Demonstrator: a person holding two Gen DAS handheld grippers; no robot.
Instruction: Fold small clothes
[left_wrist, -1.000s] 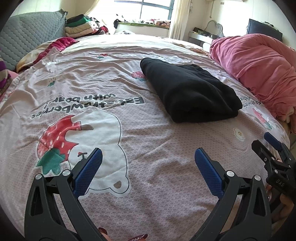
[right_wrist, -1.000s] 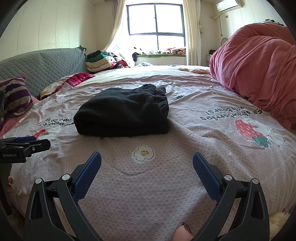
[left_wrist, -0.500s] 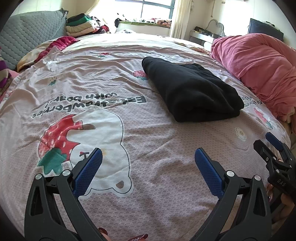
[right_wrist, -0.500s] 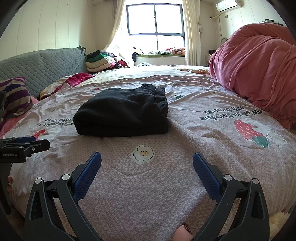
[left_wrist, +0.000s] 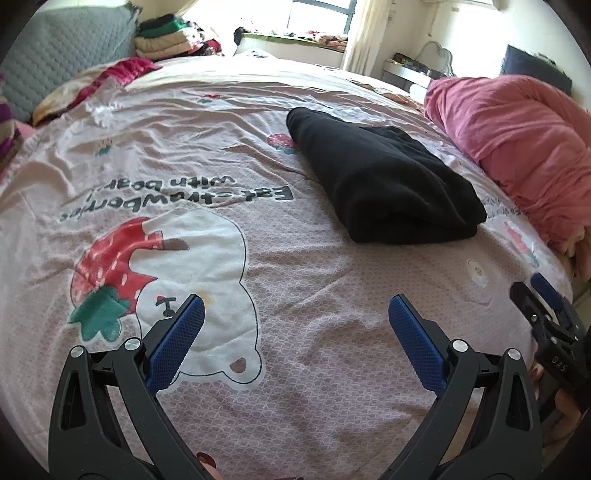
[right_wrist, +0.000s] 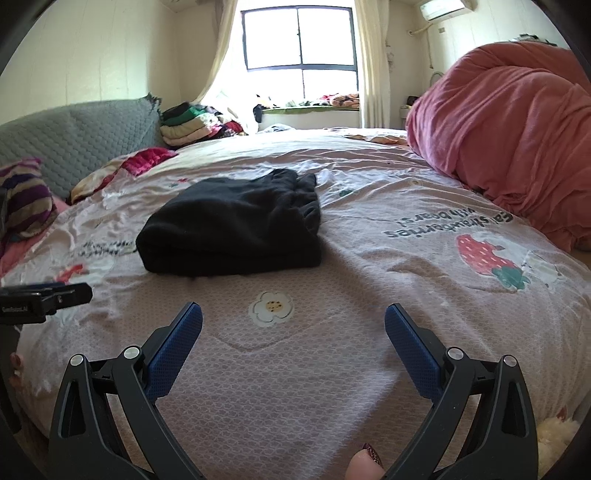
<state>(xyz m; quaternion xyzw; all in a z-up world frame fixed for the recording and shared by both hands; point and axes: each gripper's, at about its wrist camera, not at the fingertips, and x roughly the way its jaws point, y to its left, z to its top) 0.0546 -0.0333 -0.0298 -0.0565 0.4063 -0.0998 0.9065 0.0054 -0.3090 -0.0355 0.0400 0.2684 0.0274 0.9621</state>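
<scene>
A black garment (left_wrist: 384, 184) lies folded into a thick rectangle on the pink printed bedspread (left_wrist: 236, 122); it also shows in the right wrist view (right_wrist: 236, 225). My left gripper (left_wrist: 295, 306) is open and empty, hovering over the bedspread near the bed's front edge, well short of the garment. My right gripper (right_wrist: 293, 314) is open and empty too, in front of the garment's near edge and apart from it. The right gripper also shows at the right edge of the left wrist view (left_wrist: 546, 317).
A big pink-red duvet heap (right_wrist: 509, 122) lies along the right side of the bed. A stack of folded clothes (right_wrist: 192, 125), a grey quilted headboard (right_wrist: 74, 136) and a striped pillow (right_wrist: 26, 203) are at the far left. A window (right_wrist: 299, 37) is behind.
The left wrist view has shifted slightly, so the garment sits a little lower and nearer. Both grippers stay open and the garment has not moved.
</scene>
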